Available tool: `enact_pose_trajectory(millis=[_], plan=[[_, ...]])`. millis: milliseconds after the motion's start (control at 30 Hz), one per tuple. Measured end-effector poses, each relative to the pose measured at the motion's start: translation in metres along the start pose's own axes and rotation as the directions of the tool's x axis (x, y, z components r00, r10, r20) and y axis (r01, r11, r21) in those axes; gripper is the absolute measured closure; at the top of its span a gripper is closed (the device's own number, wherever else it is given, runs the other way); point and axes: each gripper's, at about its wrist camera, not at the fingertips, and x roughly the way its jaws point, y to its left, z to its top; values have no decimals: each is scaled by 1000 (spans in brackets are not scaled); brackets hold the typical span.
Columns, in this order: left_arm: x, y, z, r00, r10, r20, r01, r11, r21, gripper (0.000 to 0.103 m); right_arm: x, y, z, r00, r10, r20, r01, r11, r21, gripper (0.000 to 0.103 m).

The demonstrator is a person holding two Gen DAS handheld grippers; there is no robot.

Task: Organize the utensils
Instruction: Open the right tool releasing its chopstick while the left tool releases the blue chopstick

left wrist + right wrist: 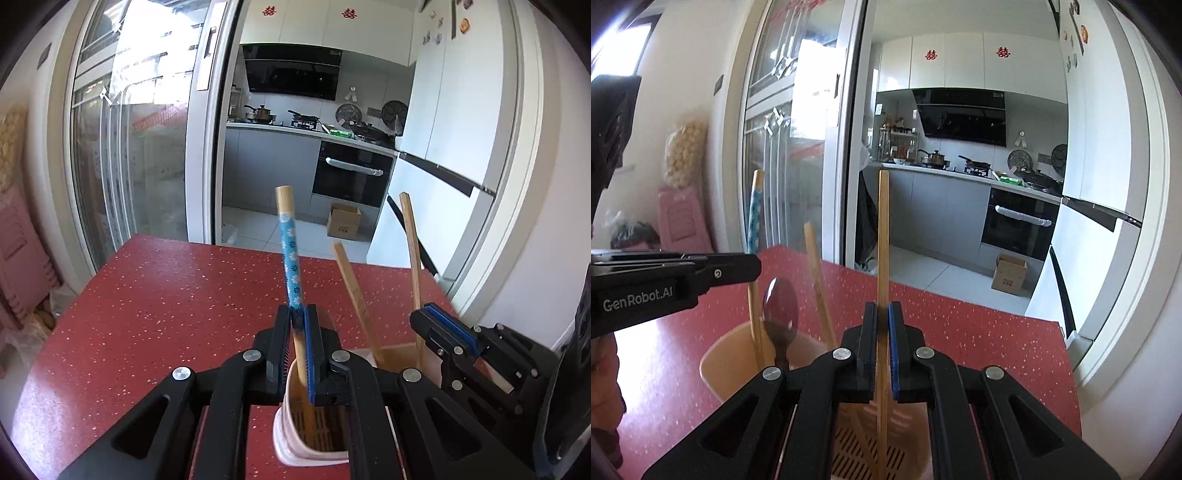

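**Two sticks going into the holder**

My left jaws (298, 317) pinch the blue flower-patterned wooden utensil handle (290, 254), its lower end below them inside the beige slotted plastic utensil holder (716, 365). My right jaws (882, 314) pinch a plain bamboo chopstick (883, 236), its tip already in the holder too. A metal spoon (780, 306) and another bamboo stick (818, 280) stand left of the right jaws, already in. Left to do: release both. The red speckled counter (166, 295) ahead looks bare.
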Motion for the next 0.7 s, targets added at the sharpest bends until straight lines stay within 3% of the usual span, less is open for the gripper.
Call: enact_pose_trajectory(millis=[367,500,700], plan=[[-13,-4,-20,997,70,-21,-69,995,66,66,9,-1,-3,993,59,-102,-55,998,37,96],[-23,1,-27,996,79,-36,-77,996,46,66,4,-5,-2,989,78,-122,-69,995,71,72],[-41,8,-43,993,93,-68,-90,995,37,66,-20,-16,-1,987,100,-125,-79,983,163,64]])
